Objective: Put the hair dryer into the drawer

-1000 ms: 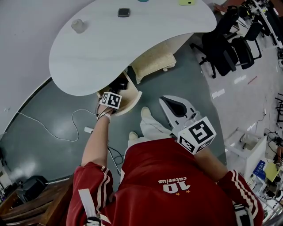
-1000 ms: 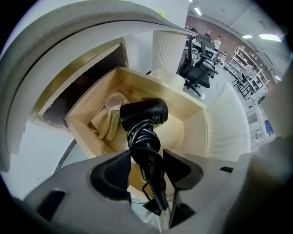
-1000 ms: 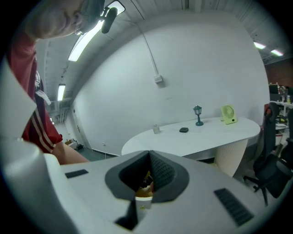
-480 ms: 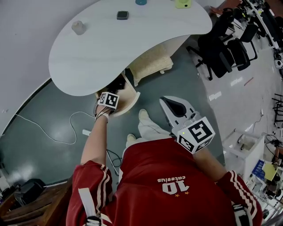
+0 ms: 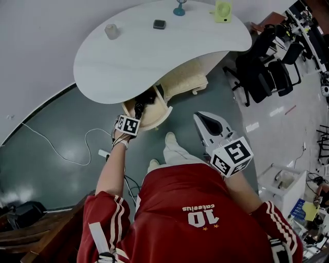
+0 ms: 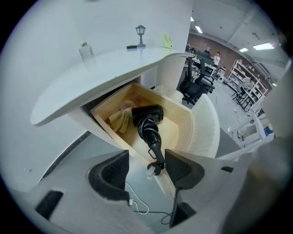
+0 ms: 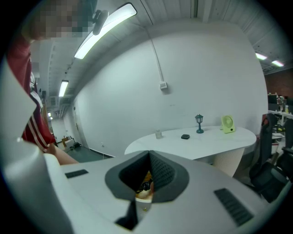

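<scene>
The black hair dryer (image 6: 146,116) lies in the open wooden drawer (image 6: 185,121) under the white desk (image 6: 91,68). Its handle, with the cord coiled round it, sticks out over the drawer's front edge, and the plug hangs there. My left gripper (image 6: 146,176) points steeply down at the drawer front, open, its pads clear of the handle and plug seen between them. In the head view the left gripper (image 5: 132,116) hovers just in front of the drawer (image 5: 158,114) and the dryer (image 5: 146,97). My right gripper (image 5: 201,119) hangs apart at the right, shut and holding nothing.
A tan cloth (image 6: 120,119) lies in the drawer beside the dryer. A cup (image 5: 111,32), a small dark box (image 5: 159,23), a lamp (image 5: 179,7) and a green fan (image 5: 222,10) stand on the desk. Office chairs (image 5: 262,67) stand at right. A white cable (image 5: 67,154) crosses the floor.
My left gripper has drawn up and back from the drawer, leaving the hair dryer inside with its handle over the front edge. The right gripper has shifted slightly.
</scene>
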### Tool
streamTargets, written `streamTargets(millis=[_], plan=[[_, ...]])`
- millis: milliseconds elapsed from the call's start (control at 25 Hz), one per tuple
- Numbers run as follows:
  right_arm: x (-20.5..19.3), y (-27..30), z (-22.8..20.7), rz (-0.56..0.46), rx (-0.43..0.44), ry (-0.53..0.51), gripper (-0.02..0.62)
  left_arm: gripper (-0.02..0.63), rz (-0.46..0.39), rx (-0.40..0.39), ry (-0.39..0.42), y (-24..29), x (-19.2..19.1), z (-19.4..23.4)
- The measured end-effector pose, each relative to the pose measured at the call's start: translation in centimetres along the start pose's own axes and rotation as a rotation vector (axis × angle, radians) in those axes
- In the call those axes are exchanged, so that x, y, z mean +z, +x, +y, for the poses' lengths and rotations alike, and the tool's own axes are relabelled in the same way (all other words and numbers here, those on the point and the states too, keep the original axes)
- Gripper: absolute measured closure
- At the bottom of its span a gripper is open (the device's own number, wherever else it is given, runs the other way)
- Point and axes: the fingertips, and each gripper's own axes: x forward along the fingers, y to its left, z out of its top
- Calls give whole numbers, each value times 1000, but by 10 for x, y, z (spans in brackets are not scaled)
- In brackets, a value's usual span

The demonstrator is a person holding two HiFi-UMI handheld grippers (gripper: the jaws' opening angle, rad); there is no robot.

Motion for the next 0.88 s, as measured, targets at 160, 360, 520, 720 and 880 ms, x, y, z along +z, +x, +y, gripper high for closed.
streamTargets(millis=[160, 360, 520, 720, 880], plan=[[11, -10, 11, -28, -8, -15, 589, 356, -72, -34, -44, -29, -21, -6], [29, -17, 20, -69, -28, -23, 589, 356, -149, -15, -65, -77, -34, -3], [46, -24, 26, -105, -50, -39, 589, 357, -237, -5, -77, -124, -27, -2], [63, -32, 32, -158, -84, -32, 589, 362, -390, 2, -71, -197, 3, -7], [79, -42, 39, -204, -107, -44, 589, 370, -494, 16, -45, -256, 30, -13]])
